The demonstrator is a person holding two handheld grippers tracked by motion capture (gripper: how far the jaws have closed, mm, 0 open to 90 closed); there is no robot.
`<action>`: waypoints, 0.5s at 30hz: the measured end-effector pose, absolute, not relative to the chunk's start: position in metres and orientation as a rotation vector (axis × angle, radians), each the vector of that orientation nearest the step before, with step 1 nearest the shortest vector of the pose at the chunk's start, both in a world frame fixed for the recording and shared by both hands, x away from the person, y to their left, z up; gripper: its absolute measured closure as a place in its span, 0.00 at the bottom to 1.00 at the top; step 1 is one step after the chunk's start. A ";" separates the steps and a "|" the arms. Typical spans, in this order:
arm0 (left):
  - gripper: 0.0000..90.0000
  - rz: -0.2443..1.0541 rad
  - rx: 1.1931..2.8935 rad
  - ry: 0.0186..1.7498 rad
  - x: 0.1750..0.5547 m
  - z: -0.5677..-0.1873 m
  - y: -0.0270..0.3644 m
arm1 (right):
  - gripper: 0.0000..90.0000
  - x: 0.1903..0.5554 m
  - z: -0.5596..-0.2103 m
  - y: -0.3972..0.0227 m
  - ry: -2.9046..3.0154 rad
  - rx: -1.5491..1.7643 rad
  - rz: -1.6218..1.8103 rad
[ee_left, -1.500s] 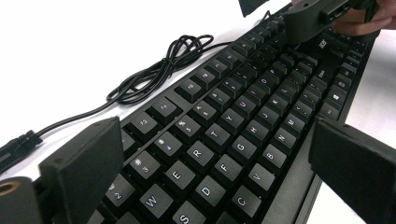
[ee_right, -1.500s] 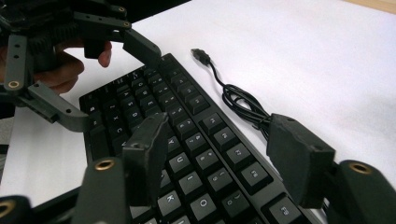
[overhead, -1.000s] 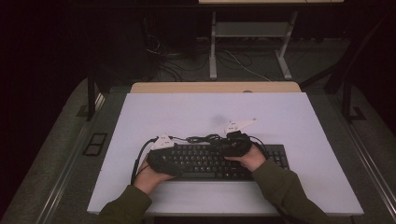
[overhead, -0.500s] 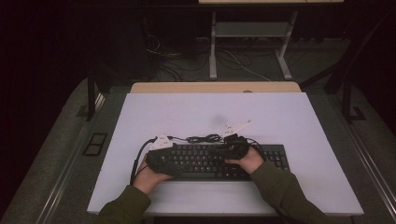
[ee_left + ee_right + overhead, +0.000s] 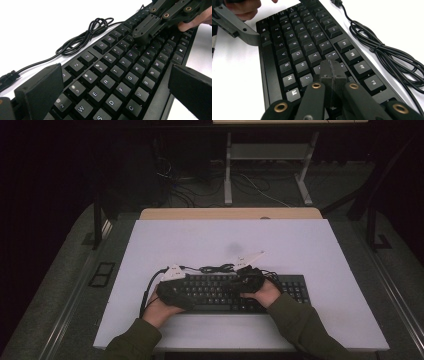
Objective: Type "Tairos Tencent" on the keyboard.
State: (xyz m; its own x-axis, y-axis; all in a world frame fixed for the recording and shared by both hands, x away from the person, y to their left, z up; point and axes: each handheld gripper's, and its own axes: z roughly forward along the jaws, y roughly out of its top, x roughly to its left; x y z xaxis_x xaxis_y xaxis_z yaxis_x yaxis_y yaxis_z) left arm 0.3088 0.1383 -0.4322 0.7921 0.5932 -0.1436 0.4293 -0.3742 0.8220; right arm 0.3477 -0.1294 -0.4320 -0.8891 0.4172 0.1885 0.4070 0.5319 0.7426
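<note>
Straddling the keyboard (image 5: 117,75), left claw (image 5: 117,92) gapes empty; right claw (image 5: 333,72) pinched together mid-keys.

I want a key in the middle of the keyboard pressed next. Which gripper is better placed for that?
Probably the right gripper: its jaws are shut into one tip, right above the keyboard near U and J. The left gripper stands open, its jaws straddling the keys.

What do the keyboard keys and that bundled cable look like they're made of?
The keyboard keys look like matte black plastic: moulded caps with pale printed letters and a dull, even sheen. The cable looks like smooth rubber or vinyl sheathing, slightly glossy, bending in soft loops and cinched by a tie; which of the two can't be told.
</note>
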 end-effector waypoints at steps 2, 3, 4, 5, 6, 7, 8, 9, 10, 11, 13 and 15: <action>0.00 0.217 2.027 0.761 0.309 -0.432 0.138 | 0.99 0.348 -0.433 -0.129 2.743 0.734 1.311; 0.00 0.217 2.027 0.761 0.309 -0.432 0.138 | 0.99 0.348 -0.433 -0.129 2.743 0.733 1.309; 0.00 0.217 2.027 0.762 0.309 -0.432 0.138 | 0.99 0.348 -0.433 -0.129 2.744 0.733 1.306; 0.00 0.217 2.027 0.762 0.309 -0.432 0.138 | 0.99 0.348 -0.433 -0.129 2.744 0.733 1.302; 0.00 0.217 2.027 0.762 0.309 -0.432 0.138 | 0.99 0.348 -0.434 -0.128 2.745 0.736 1.300; 0.00 0.217 2.027 0.762 0.309 -0.432 0.138 | 0.99 0.348 -0.434 -0.128 2.745 0.735 1.296; 0.00 0.216 2.029 0.760 0.309 -0.432 0.138 | 0.99 0.348 -0.434 -0.128 2.745 0.735 1.296; 0.00 0.217 2.030 0.760 0.309 -0.432 0.138 | 0.99 0.348 -0.434 -0.128 2.744 0.737 1.295; 0.00 0.217 2.030 0.758 0.309 -0.433 0.138 | 0.99 0.347 -0.435 -0.128 2.747 0.739 1.293; 0.00 0.217 2.032 0.758 0.309 -0.433 0.138 | 0.99 0.348 -0.435 -0.128 2.748 0.736 1.292; 0.00 0.217 2.033 0.757 0.309 -0.433 0.138 | 0.99 0.348 -0.435 -0.128 2.749 0.738 1.292; 0.00 0.216 2.034 0.756 0.309 -0.433 0.138 | 0.99 0.348 -0.435 -0.128 2.749 0.740 1.289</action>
